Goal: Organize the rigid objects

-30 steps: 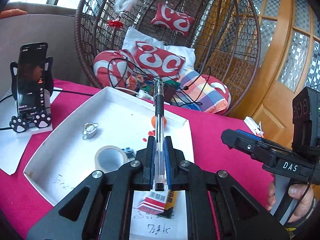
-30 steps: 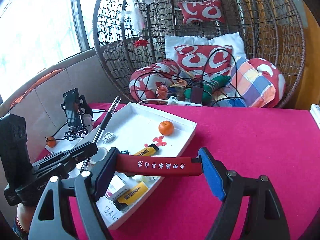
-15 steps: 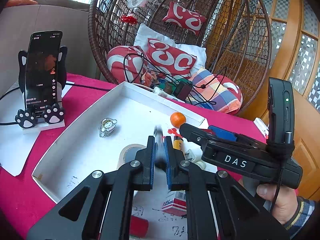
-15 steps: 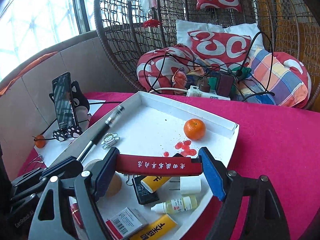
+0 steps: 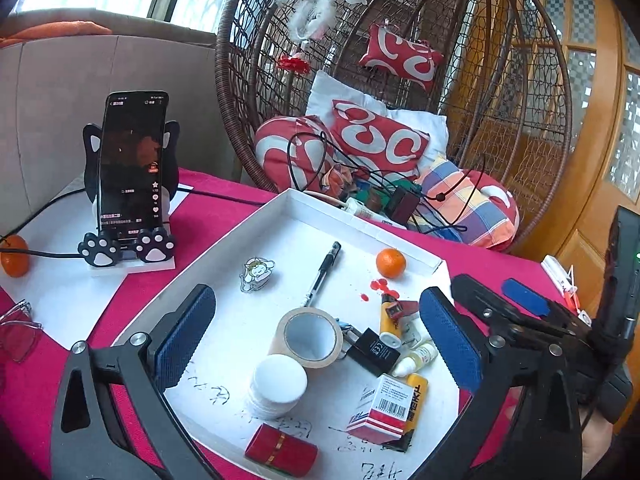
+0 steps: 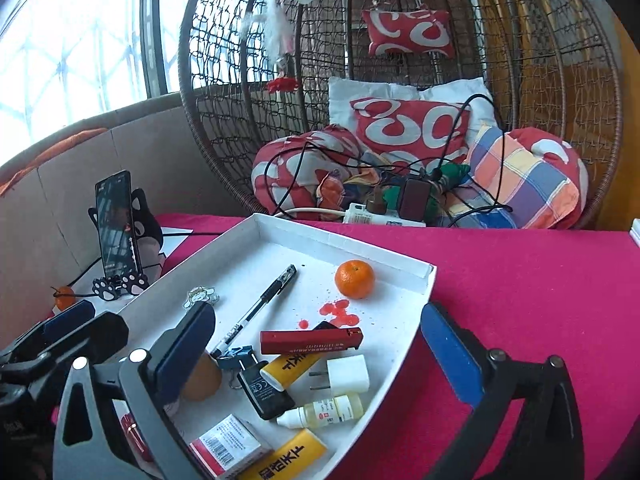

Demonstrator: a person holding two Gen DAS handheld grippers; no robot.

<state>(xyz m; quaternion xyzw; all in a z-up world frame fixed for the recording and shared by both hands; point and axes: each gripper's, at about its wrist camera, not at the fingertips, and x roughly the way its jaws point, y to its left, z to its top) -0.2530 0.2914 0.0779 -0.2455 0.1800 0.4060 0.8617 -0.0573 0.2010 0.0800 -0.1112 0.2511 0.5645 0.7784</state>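
Note:
A white tray (image 5: 256,220) on the red table holds several small items. A black pen (image 5: 322,274) lies in its middle, also in the right wrist view (image 6: 258,306). A long red box (image 6: 311,341) lies in the tray on a yellow tube (image 6: 292,366). My left gripper (image 5: 316,340) is open and empty above a tape roll (image 5: 310,334). My right gripper (image 6: 316,354) is open and empty, jaws wide on either side of the red box.
The tray also holds a mandarin (image 6: 355,279), a white plug (image 6: 347,374), a black charger (image 6: 264,394), a dropper bottle (image 6: 324,410) and a medicine box (image 5: 380,404). A phone on a cat stand (image 5: 128,176) stands left. A wicker chair (image 5: 400,80) lies behind.
My left gripper opened and let go of the pen, which now lies in the tray. My right gripper opened and released the red box onto the tray.

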